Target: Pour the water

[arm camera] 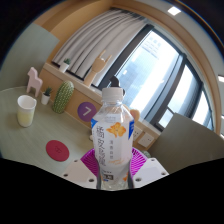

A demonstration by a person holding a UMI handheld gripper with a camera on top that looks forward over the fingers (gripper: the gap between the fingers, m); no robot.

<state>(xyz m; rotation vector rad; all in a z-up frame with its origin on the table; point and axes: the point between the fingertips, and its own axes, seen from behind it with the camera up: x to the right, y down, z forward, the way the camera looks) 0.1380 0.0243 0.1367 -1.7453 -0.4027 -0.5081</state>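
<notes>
A clear plastic bottle (pixel 112 135) with a white cap and a white and orange label stands upright between my gripper's (pixel 112 165) two magenta pads (pixel 90 162). Both pads press on the bottle's lower part and it is held above the table. A pale yellow cup (pixel 26 110) stands on the table (pixel 40 135) well beyond and left of the fingers.
A green cactus figure (pixel 64 96) and a small pink chair toy (pixel 34 80) stand at the table's far side. A magenta round mat (pixel 57 151) and a purple round one (pixel 86 110) lie on the table. Large windows with curtains are behind.
</notes>
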